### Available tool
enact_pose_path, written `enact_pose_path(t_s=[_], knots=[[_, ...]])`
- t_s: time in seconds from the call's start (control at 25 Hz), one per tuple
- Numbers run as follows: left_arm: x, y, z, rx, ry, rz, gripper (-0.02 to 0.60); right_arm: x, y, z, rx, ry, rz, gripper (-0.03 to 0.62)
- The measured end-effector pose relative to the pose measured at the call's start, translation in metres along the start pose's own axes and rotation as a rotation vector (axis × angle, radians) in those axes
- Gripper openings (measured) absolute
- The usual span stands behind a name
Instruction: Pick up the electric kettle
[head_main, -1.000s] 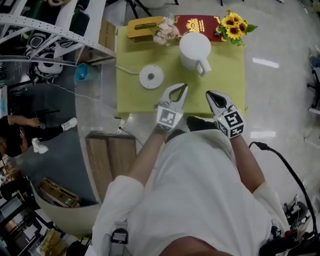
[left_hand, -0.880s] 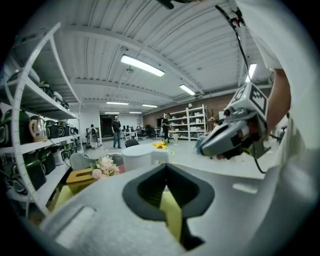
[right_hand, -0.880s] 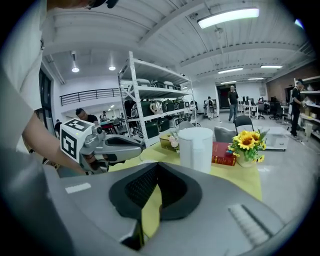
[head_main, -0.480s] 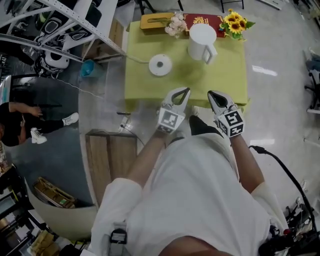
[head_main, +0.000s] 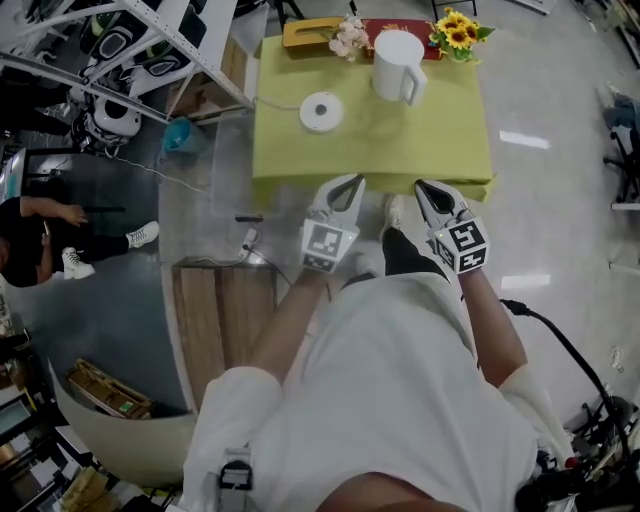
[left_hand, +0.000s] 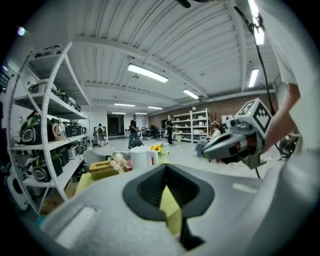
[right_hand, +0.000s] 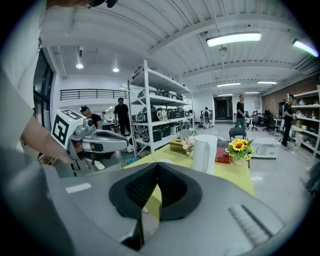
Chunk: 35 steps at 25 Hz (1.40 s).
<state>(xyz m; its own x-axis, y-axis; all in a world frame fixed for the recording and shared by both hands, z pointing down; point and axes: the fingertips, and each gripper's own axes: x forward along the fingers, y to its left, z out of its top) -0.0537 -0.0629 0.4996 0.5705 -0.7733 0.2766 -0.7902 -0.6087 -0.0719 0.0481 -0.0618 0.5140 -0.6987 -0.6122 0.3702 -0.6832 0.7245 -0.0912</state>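
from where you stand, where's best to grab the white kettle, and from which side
Take the handle: it juts from the upright kettle toward the near edge of the table. Likely approach from that side with the right gripper, jaws opened first.

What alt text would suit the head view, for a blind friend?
From above: a person in white holds the left gripper and right gripper, both shut and empty, at the near edge of a yellow-green table carrying a white electric kettle, its separate round base and sunflowers.

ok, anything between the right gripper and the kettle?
No. The head view shows only bare green tablecloth between the right gripper and the kettle; the round base sits off to the side.
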Motion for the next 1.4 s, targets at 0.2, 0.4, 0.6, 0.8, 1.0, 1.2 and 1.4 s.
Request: enact_pose_path(t_s=[0.2, 0.4, 0.6, 0.8, 1.0, 1.2, 1.4], knots=[[-0.014, -0.014, 0.0, -0.023, 0.003, 0.013, 0.002, -0.022, 0.006, 0.001, -0.019, -0.007, -0.009, 0.003], [-0.014, -0.036, 0.009, -0.062, -0.006, 0.002, 0.002, -0.039, -0.001, 0.005, -0.033, -0.017, 0.003, 0.003], [-0.011, -0.055, 0.024, -0.083, -0.017, 0.019, 0.002, -0.059, -0.007, 0.01, -0.042, -0.023, 0.037, 0.003], [-0.007, -0.068, 0.033, -0.127, -0.028, 0.038, 0.002, -0.076, -0.012, 0.012, -0.057, -0.022, 0.067, 0.002], [0.001, -0.081, 0.036, -0.138, -0.027, 0.034, 0.002, -0.085, -0.018, 0.011, -0.044, -0.024, 0.092, 0.002], [0.004, -0.09, 0.037, -0.138, -0.023, 0.024, 0.002, -0.091, -0.019, 0.012, -0.046, -0.027, 0.112, 0.003], [0.008, -0.097, 0.039, -0.135, -0.019, 0.017, 0.002, -0.096, -0.022, 0.011, -0.049, -0.027, 0.116, 0.002]])
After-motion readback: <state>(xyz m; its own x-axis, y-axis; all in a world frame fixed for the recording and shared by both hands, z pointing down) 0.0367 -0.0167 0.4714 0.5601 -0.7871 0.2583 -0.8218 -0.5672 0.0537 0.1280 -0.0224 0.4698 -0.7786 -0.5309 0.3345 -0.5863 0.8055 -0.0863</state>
